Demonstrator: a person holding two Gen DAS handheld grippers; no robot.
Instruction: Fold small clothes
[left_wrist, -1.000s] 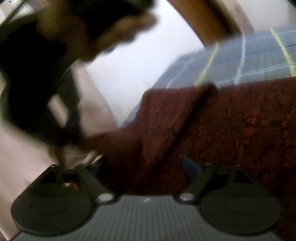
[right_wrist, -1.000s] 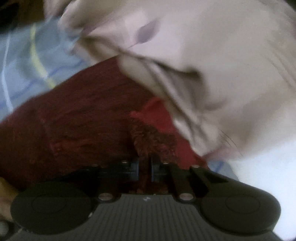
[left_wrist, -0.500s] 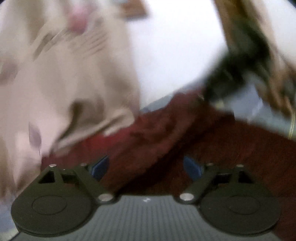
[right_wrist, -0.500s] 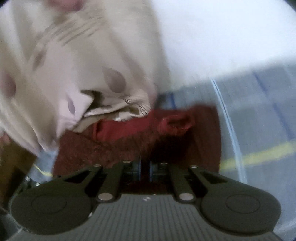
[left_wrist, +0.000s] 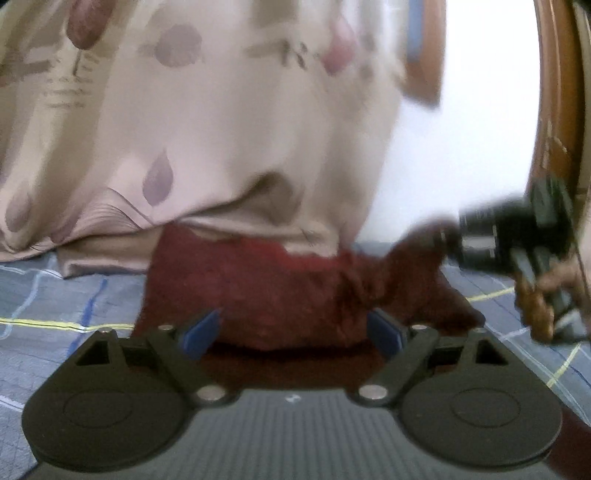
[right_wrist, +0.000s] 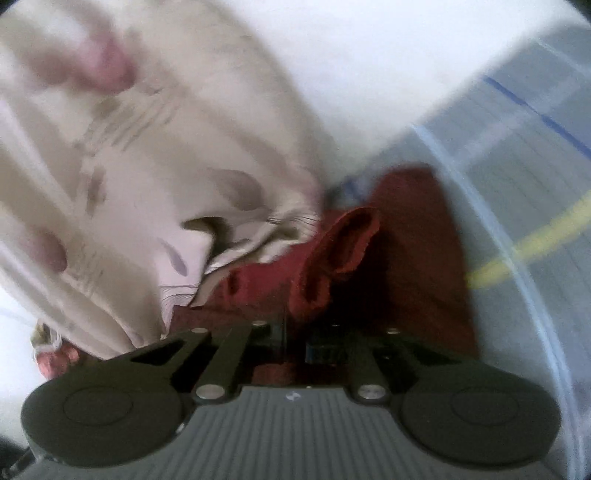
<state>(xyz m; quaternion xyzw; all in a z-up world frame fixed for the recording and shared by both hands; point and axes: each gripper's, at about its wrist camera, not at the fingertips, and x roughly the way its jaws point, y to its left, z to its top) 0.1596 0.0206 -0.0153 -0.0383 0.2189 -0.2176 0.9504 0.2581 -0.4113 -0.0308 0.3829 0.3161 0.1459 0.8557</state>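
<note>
A dark red patterned garment (left_wrist: 295, 291) lies on a blue plaid bedsheet (left_wrist: 66, 302), partly folded over itself. My left gripper (left_wrist: 291, 332) is open, its blue pads on either side of the garment's near folded edge, holding nothing. My right gripper (right_wrist: 295, 343) is shut on the red garment (right_wrist: 399, 258), which bunches up just ahead of its fingers. In the left wrist view the right gripper (left_wrist: 517, 236) shows at the far right, gripping the garment's right end.
A beige curtain with leaf print (left_wrist: 184, 129) hangs down onto the bed just behind the garment, also in the right wrist view (right_wrist: 147, 166). A white wall (left_wrist: 461, 147) and a wooden frame (left_wrist: 557, 110) stand behind.
The left gripper swung round to face the curtain and lowered to the garment's near edge. The right gripper stayed shut on the cloth and carried it across.
</note>
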